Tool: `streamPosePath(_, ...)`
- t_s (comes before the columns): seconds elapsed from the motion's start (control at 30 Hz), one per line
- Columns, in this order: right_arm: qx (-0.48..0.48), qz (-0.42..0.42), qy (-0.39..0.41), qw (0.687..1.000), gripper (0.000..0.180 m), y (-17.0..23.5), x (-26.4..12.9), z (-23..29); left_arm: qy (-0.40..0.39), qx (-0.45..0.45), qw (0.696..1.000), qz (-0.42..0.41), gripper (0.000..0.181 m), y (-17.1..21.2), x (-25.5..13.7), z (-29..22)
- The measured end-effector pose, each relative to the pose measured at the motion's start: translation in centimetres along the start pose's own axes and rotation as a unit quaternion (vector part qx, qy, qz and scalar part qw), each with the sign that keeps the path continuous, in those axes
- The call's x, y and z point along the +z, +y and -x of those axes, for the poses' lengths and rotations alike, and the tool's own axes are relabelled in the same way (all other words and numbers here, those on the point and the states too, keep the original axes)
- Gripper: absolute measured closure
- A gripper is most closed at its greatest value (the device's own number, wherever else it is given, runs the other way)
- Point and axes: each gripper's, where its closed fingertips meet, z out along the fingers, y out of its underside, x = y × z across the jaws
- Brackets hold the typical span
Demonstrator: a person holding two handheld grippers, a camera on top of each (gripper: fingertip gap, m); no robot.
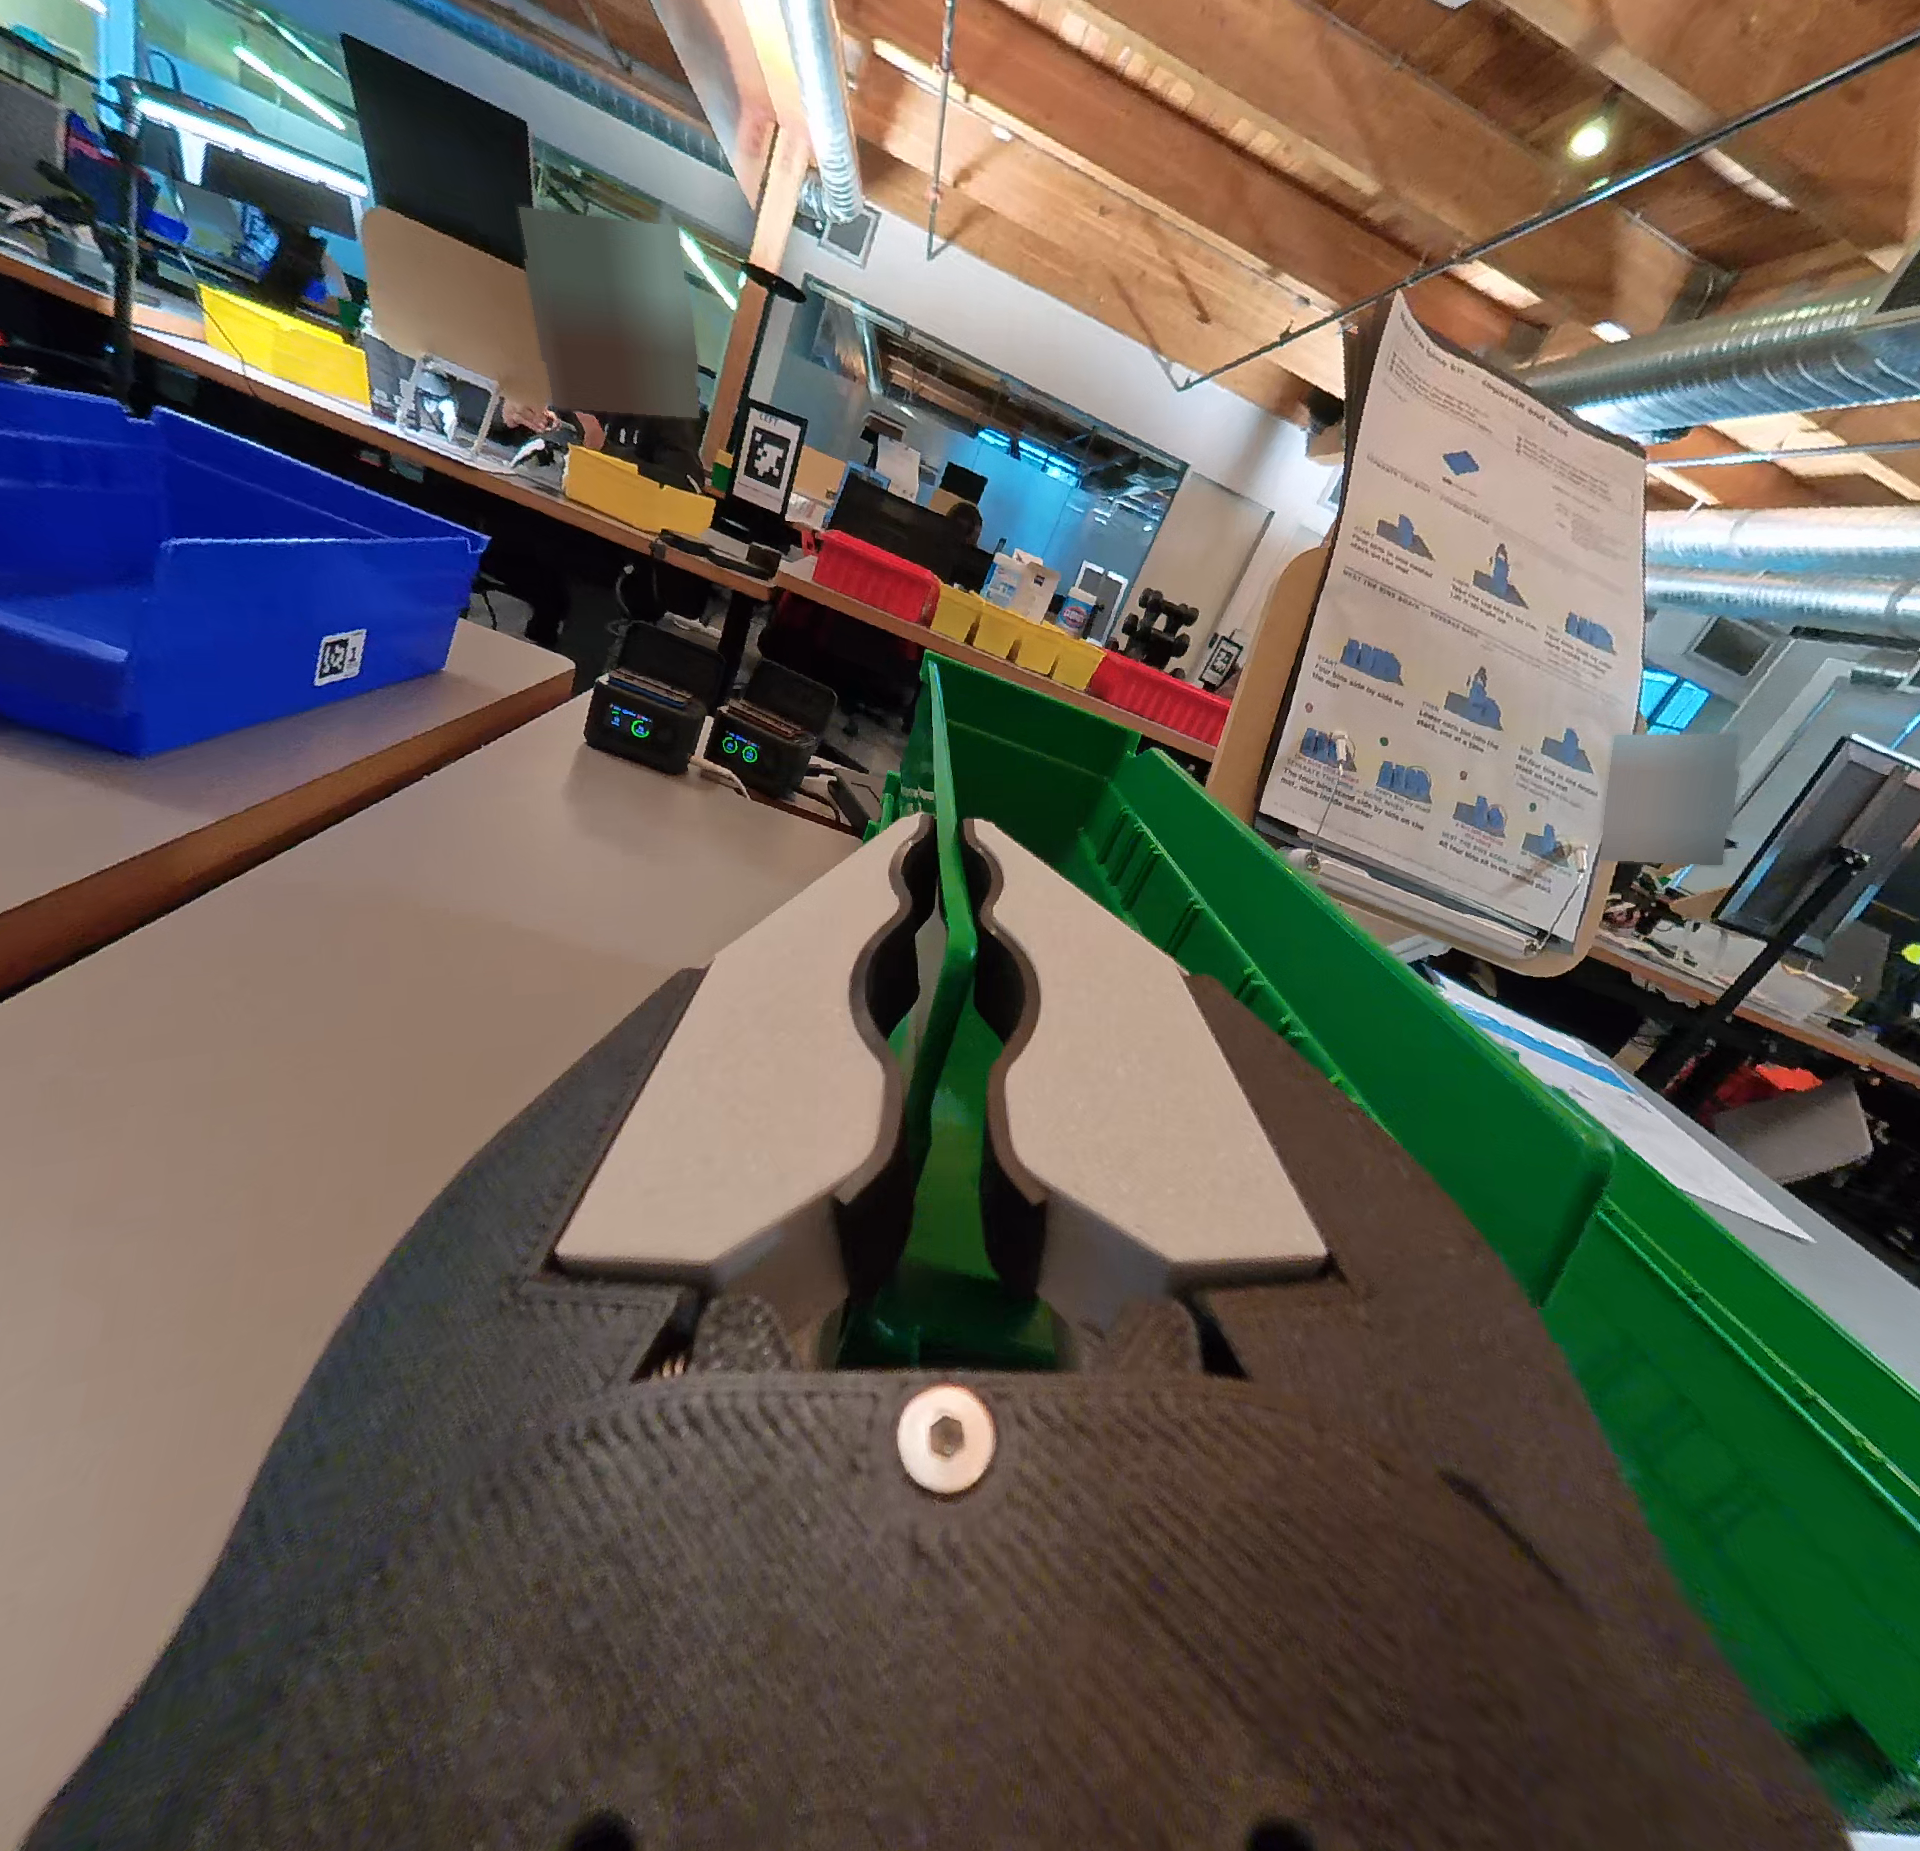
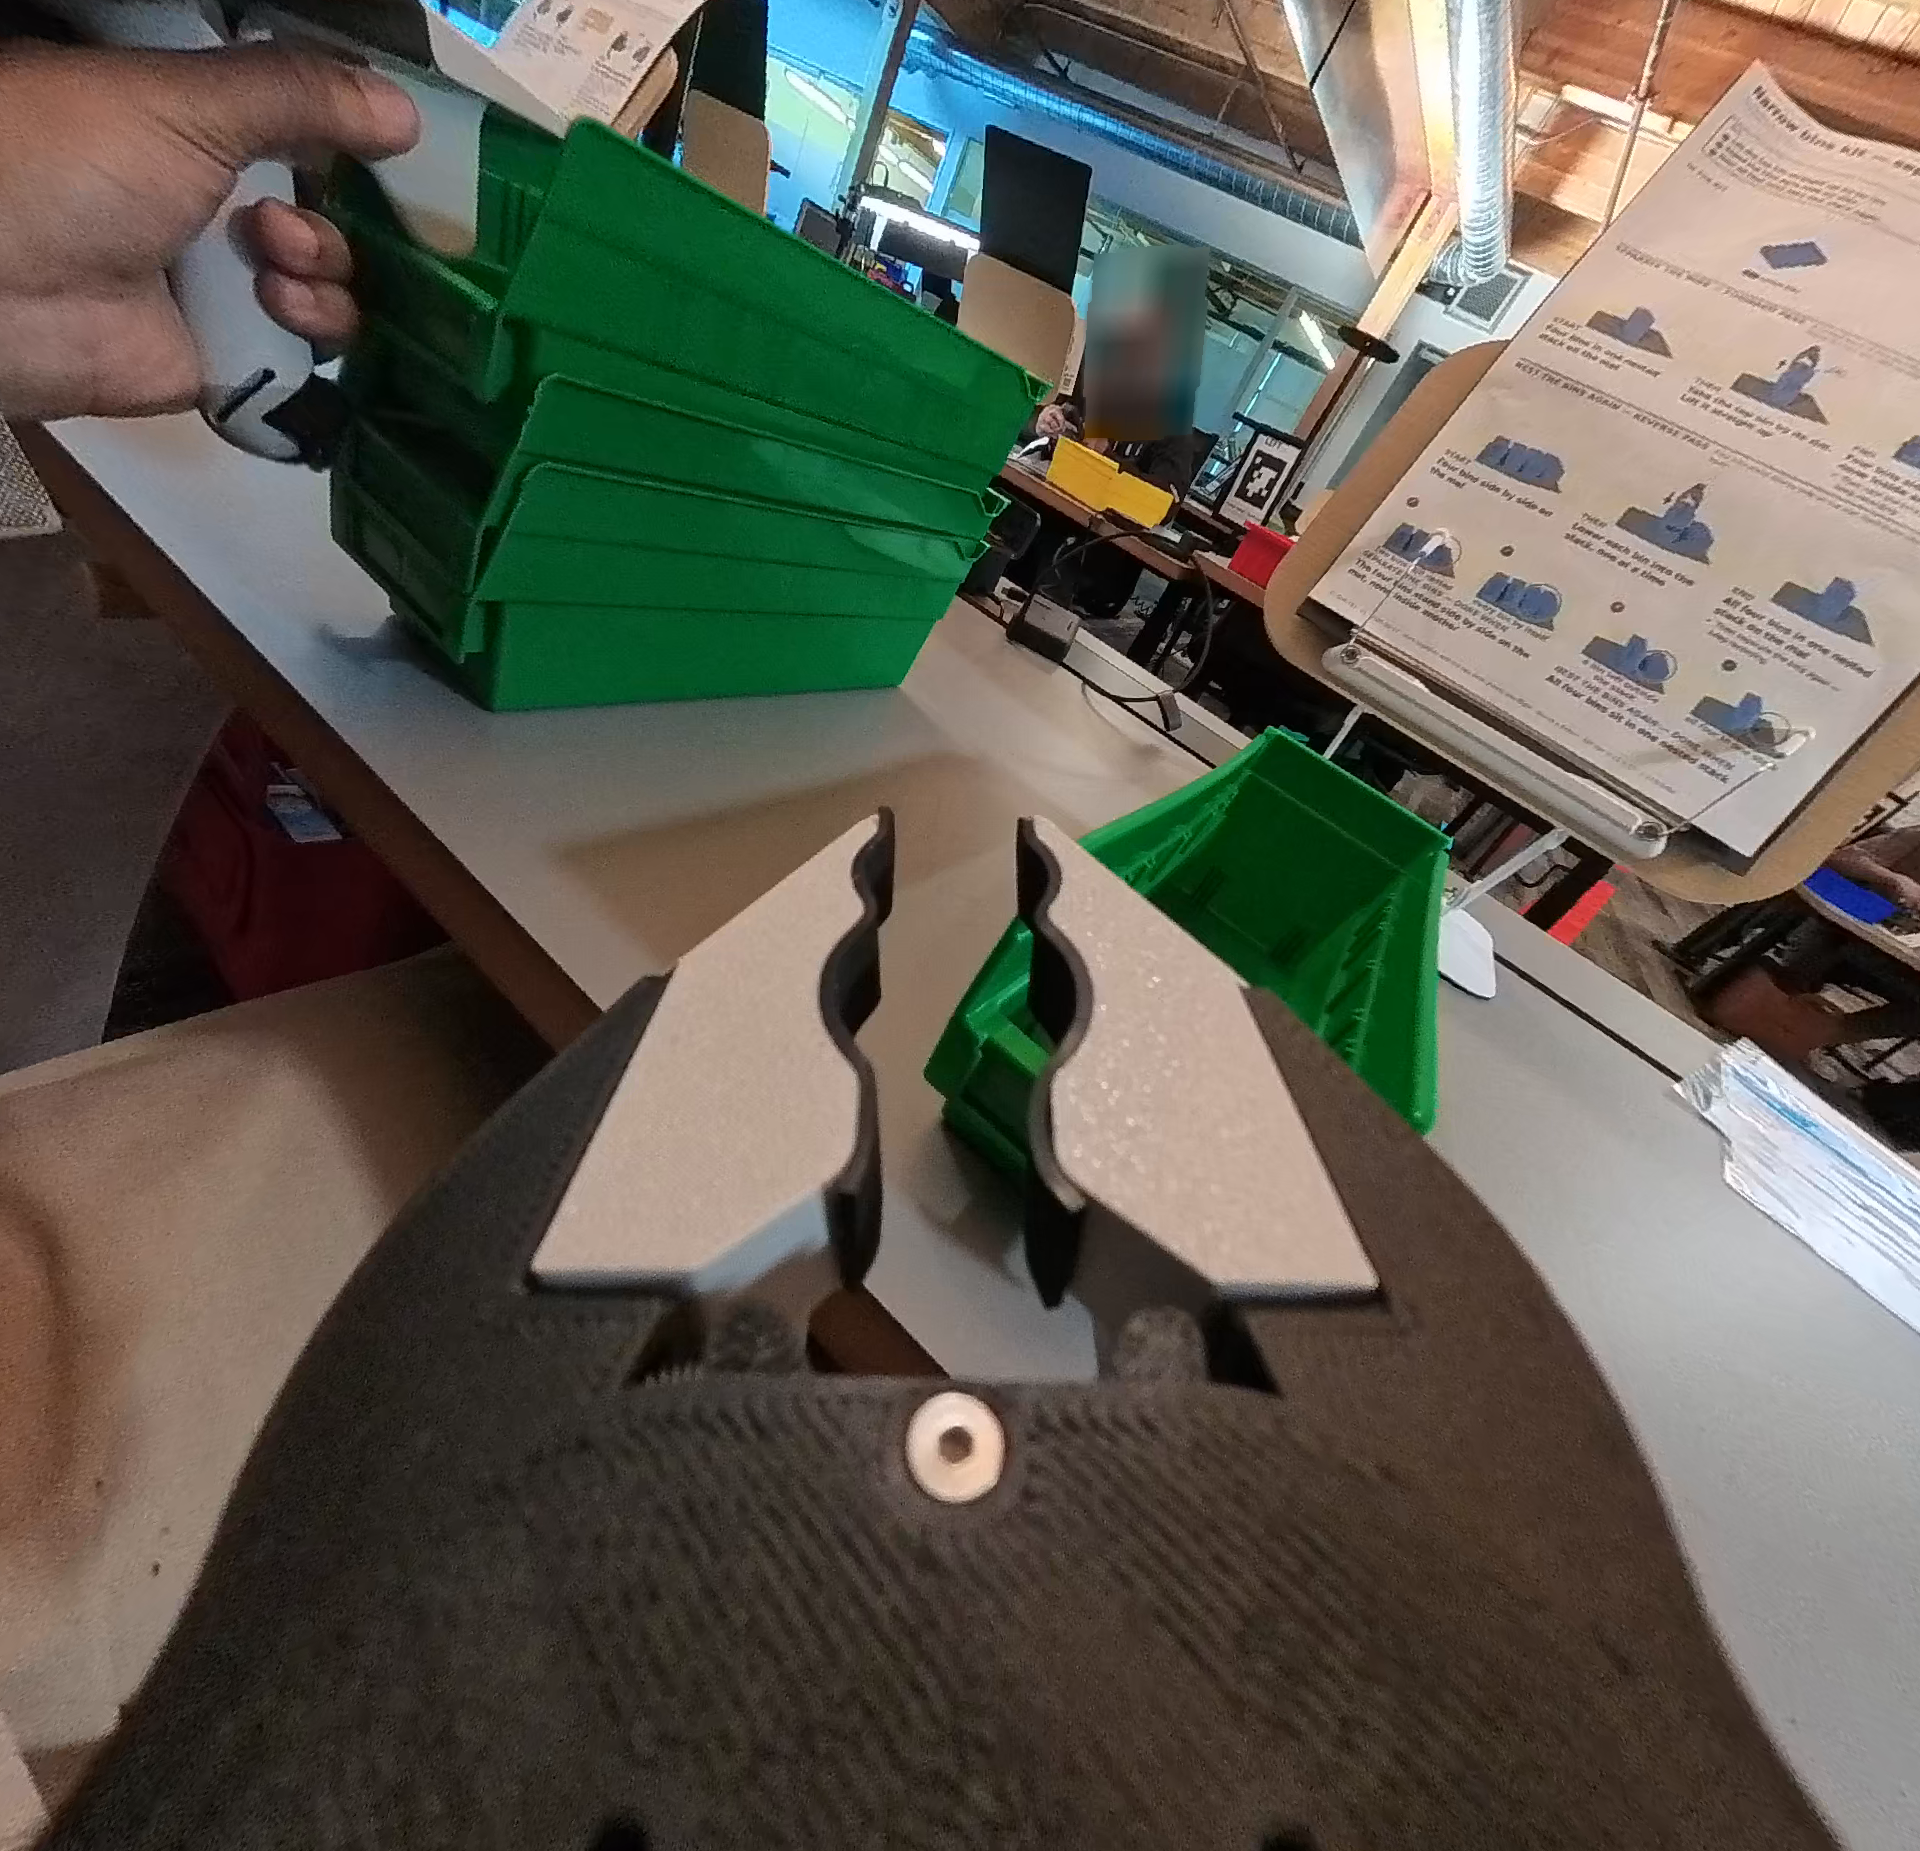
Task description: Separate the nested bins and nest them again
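Observation:
My left gripper is shut on the thin end wall of a green bin, which stretches away to the right. In the right wrist view this is the top bin, tilted up out of the stack of nested green bins. A hand holds the left gripper at its left end. My right gripper is open and empty above the grey table. A single green bin stands on the table just beyond its right finger.
A blue bin sits on a neighbouring table at the left. Two black devices stand at the table's far edge. An instruction sheet on a board stands at the right. A plastic-wrapped packet lies at the right edge.

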Motion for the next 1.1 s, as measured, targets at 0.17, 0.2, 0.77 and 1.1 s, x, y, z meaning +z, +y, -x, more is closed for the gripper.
streamPosePath(0.17,-0.001,-0.001,0.0,1.0,0.158,0.0,0.0,0.0,-0.006,0.029,1.0,-0.001,0.181,0.8,0.0,0.0)
streamPosePath(0.2,-0.001,-0.001,0.0,1.0,0.158,0.0,0.0,0.1,-0.007,0.033,0.999,-0.003,0.181,0.8,0.0,0.0)
streamPosePath(0.77,-0.005,-0.002,-0.003,1.0,0.159,-0.2,-0.1,0.4,-0.012,0.06,0.998,0.015,0.181,1.8,0.2,0.2)
streamPosePath(1.1,-0.009,-0.002,-0.003,1.0,0.159,-0.2,-0.1,0.4,-0.019,0.067,0.997,0.018,0.179,2.3,0.0,0.3)
